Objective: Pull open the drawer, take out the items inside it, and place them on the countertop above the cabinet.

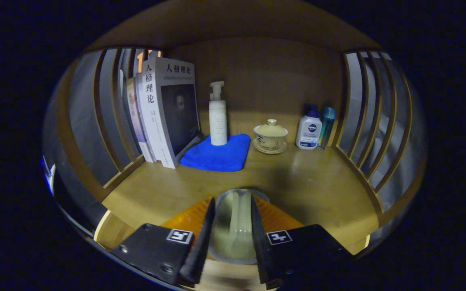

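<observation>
1. Gripper view, count: between the fingers (231, 238) sits one pale cup-like item (235, 226). Beyond them stand several books (164, 113), one white pump bottle (218, 115), one blue cloth (219, 155), one lidded tea bowl (270, 135) on a saucer, one white bottle with a dark cap (309, 128) and one teal bottle (327, 125).
2. Fingers: narrowly parted, one on each side of the pale item, both apparently touching its sides; the item rests low over the near edge of the wooden table (318, 186).
3. Edges and room: slatted wooden rails (362, 117) close in the table far to both sides of the fingers, and a wooden back panel stands beyond. The books lean against the rail ahead and left. A broad bare stretch lies just ahead of the fingers and to their right.
4. Axis: the pale item's long axis runs forward along the fingers, its rounded end pointing away from them toward the cloth.
</observation>
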`<state>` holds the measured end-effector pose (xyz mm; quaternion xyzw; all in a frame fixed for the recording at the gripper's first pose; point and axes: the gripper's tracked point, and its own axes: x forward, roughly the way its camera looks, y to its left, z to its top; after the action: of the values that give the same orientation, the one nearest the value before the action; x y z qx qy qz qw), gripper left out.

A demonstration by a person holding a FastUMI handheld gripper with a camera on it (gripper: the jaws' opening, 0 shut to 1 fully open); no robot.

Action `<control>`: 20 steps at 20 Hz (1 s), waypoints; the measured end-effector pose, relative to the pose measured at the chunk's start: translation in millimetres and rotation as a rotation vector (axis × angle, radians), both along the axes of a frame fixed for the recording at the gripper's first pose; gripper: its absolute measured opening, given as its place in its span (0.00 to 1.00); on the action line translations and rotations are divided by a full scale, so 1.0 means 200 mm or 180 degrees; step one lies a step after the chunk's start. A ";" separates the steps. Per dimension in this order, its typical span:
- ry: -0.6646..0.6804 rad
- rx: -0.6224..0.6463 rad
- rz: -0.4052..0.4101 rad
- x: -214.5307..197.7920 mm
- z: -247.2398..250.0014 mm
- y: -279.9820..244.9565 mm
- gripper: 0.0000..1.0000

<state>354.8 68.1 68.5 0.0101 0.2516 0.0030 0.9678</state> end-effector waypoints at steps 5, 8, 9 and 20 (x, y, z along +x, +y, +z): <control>-0.0341 0.0162 -0.0003 -0.06 0.07 0.03 0.70; -0.0645 0.0168 -0.0028 -0.18 0.15 0.00 0.79; -0.0767 0.0157 -0.0058 -0.23 0.18 -0.02 0.84; -0.1496 0.0195 -0.0152 -1.04 0.15 -0.06 1.00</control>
<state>147.4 55.9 98.8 0.0444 0.0189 -0.0100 0.9988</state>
